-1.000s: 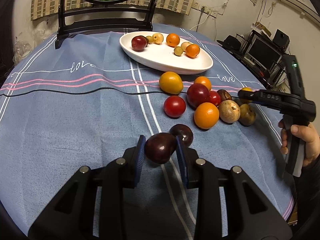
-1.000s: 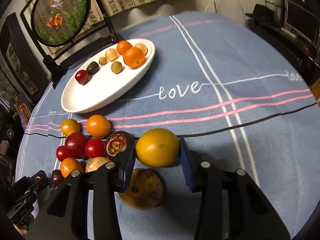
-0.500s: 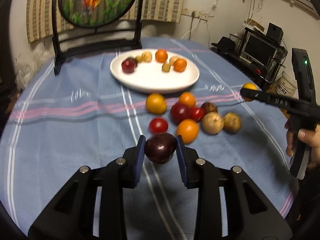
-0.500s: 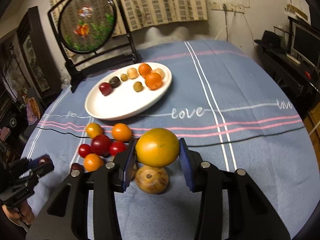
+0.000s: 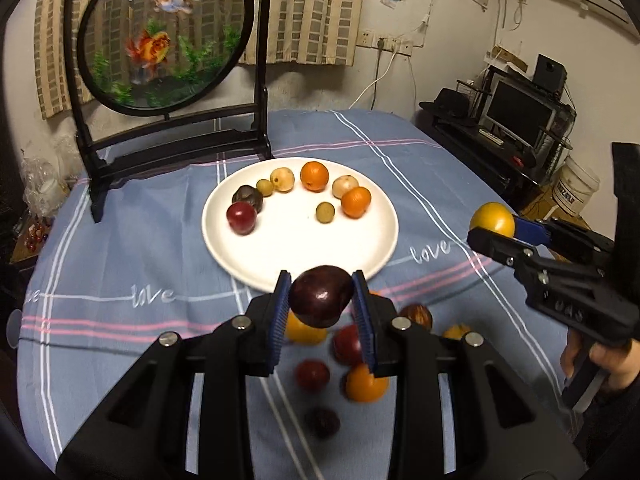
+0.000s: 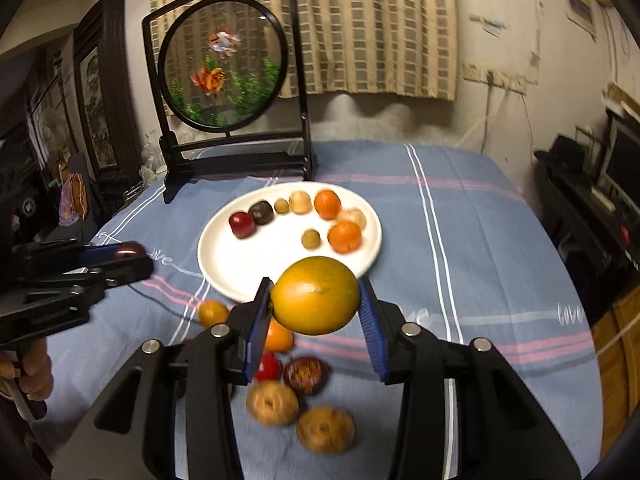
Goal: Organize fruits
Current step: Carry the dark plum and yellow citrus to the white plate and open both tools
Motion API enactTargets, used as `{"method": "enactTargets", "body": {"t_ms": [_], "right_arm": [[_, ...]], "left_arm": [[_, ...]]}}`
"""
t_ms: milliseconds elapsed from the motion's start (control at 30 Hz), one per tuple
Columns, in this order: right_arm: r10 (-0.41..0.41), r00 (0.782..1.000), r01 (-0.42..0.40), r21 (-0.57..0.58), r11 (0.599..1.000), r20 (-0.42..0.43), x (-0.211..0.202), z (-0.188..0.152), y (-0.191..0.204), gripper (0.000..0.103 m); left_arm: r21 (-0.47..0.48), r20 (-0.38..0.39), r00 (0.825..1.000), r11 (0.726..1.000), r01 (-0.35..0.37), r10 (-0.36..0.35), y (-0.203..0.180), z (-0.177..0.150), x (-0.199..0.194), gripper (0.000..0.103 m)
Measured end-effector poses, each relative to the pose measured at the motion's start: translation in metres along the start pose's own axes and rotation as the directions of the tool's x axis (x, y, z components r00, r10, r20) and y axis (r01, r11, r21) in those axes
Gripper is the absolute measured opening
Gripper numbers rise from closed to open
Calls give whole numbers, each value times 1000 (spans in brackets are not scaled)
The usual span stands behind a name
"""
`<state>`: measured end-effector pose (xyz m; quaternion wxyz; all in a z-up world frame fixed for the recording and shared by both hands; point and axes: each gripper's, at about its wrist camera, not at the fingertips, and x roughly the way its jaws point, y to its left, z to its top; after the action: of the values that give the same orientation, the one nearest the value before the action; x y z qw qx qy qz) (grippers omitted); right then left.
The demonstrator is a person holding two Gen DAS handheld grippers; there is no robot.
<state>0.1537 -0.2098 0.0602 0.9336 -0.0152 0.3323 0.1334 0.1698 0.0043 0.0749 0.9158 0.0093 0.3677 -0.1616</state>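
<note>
While both grippers hang above the near half of the blue striped tablecloth (image 5: 120, 248), each is clamped on one fruit: the left gripper (image 5: 322, 300) has its blue pads pressed on either side of a dark purple plum (image 5: 320, 295), jaws nearly closed around it, and the right gripper (image 6: 316, 304) holds a large yellow-orange fruit (image 6: 315, 295) between pads set a little wider. Below and just behind the held fruits, a loose cluster lies on the cloth, blurred in both views: a small orange (image 5: 365, 382), a red fruit (image 5: 313, 374), a dark plum (image 5: 322, 421) nearest of all, and two brown russet fruits (image 6: 325, 429) toward the right side. Beyond the cluster sits the white plate (image 5: 296, 248), with a red plum (image 5: 241, 218), a dark fruit (image 5: 248, 197), two oranges (image 5: 315, 176) and several small pale fruits ranged along its far rim. Farther still, at the table's far left edge, stands a round goldfish screen (image 5: 164, 36) in a black frame, before a checked curtain (image 6: 380, 28)
</note>
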Motion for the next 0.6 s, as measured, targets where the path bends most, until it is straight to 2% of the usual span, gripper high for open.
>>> {"method": "enactTargets", "body": {"t_ms": [333,600], "right_arm": [[0,998,-3,-48,999,-62,83,46,1,43],[16,991,-22,-44,999,-131,146,61,0,43]], "left_arm": [[-29,-67,997,998,-48,46,21,36,83,31],[-46,-124,990,996,-70,64,42,42,130,31]]}}
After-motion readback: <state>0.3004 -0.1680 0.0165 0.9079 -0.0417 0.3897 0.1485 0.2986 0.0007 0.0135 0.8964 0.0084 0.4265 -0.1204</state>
